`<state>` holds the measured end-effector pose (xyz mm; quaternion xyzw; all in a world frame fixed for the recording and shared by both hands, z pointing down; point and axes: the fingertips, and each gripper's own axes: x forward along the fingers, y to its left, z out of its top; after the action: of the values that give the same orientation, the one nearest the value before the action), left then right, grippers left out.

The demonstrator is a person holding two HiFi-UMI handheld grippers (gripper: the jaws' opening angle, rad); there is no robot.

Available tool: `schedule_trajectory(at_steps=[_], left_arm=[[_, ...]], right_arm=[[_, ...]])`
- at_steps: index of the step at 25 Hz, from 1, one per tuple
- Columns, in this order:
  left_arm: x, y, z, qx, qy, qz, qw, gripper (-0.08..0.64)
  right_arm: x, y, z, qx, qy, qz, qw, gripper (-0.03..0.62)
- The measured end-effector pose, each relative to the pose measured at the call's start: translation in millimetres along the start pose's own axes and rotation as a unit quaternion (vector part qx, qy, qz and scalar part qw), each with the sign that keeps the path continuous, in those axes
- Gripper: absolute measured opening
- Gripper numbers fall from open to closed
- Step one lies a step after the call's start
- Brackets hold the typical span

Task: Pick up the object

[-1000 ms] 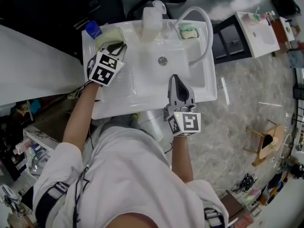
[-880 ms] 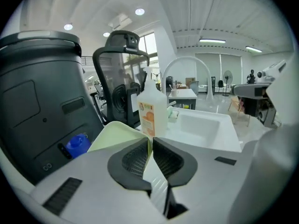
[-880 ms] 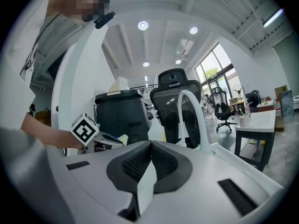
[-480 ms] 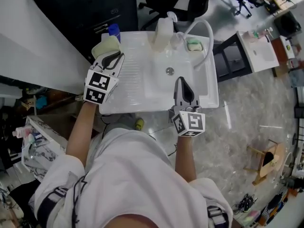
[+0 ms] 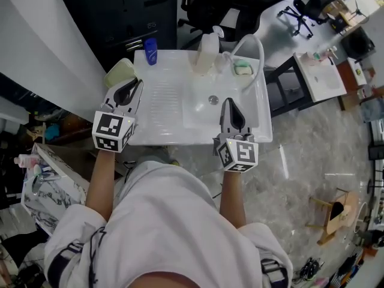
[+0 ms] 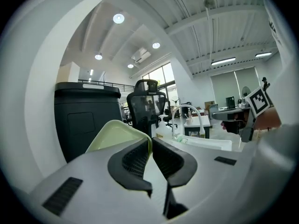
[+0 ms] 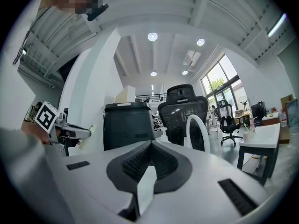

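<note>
Your left claw point(image 5: 128, 87) pinches the pale yellow-green rounded dish point(image 5: 119, 72) by its thin rim, beside the white sink point(image 5: 174, 138). Right claw point(image 5: 226, 103) is pressed together, empty, parked clear.

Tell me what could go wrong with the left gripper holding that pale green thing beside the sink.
The left gripper pinches the pale green object only by its thin rim, so it may slip or swing. It hangs past the left edge of the white sink, so a drop would likely miss the basin. The right gripper is shut and empty, poorly placed to catch it.
</note>
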<state>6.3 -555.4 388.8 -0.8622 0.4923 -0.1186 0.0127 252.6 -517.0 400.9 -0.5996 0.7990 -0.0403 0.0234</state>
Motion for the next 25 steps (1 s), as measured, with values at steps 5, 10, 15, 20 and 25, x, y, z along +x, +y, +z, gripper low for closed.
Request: schedule_trajectory(at_steps=[5,10,15,20,25], left_arm=[[-18,10,3,-0.012,-0.02,0.016,0.9996,0.044],[-27,11,8,-0.007,-0.04,0.016,0.999,0.044],[-30,14,6,-0.009,-0.041,0.019,0.9989,0.044],[-31,19,6,-0.013,-0.042,0.022,0.9988,0.044],[-34,21,5,-0.014,-0.043,0.019,0.9988,0.044]], right_arm=[[3,7,5,-0.005,-0.006,0.007,1.0,0.005],[7,10,9,-0.012,-0.009,0.003,1.0,0.005],[9,10,6,-0.012,0.0,-0.002,1.0,0.005],[9,11,5,-0.011,0.0,-0.004,1.0,0.005],[8,16,9,-0.009,-0.007,0.0,1.0,0.005]])
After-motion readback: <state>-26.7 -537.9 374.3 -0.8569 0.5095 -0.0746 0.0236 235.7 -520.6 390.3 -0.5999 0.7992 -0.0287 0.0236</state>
